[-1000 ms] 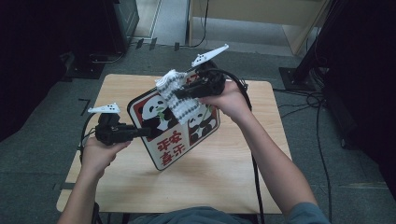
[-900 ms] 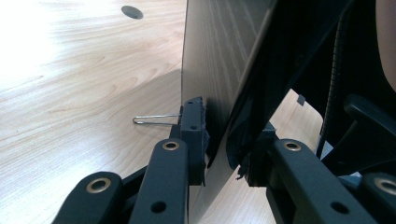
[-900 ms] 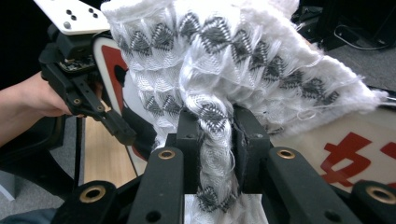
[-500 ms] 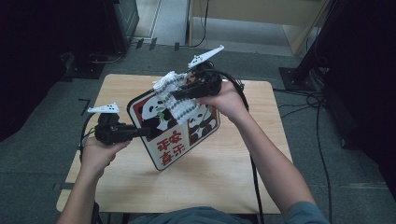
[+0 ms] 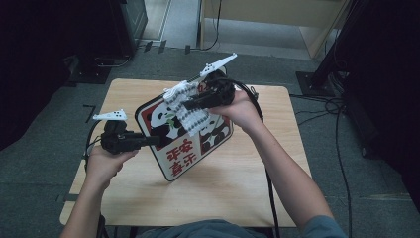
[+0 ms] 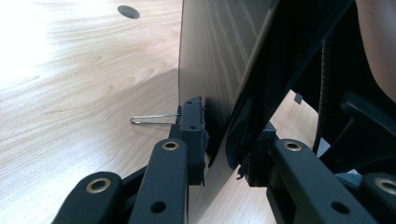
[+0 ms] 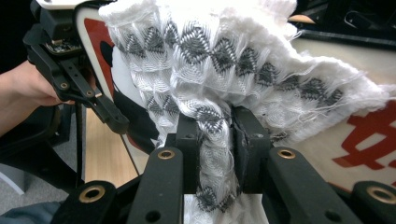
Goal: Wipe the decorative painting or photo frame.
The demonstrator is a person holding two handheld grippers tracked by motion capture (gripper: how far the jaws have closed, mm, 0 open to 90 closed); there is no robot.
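Wooden table (image 5: 233, 193) below: left tongs (image 5: 157, 141) clamp panda board (image 5: 178, 158), right tongs (image 5: 184, 105) pinch cloth (image 5: 190, 116), half-covering it.

The table (image 5: 237, 183) is pale wood-grain laminate, smooth with a soft sheen. The panda board (image 5: 173, 148) has a glossy printed face and a wood-look back. The cloth (image 7: 224, 60) is white woven fabric, fuzzy and frayed. The gripper jaws look like matt black plastic.

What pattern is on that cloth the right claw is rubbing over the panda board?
The cloth is white with rows of grey diamond shapes, clearest in the right gripper view.
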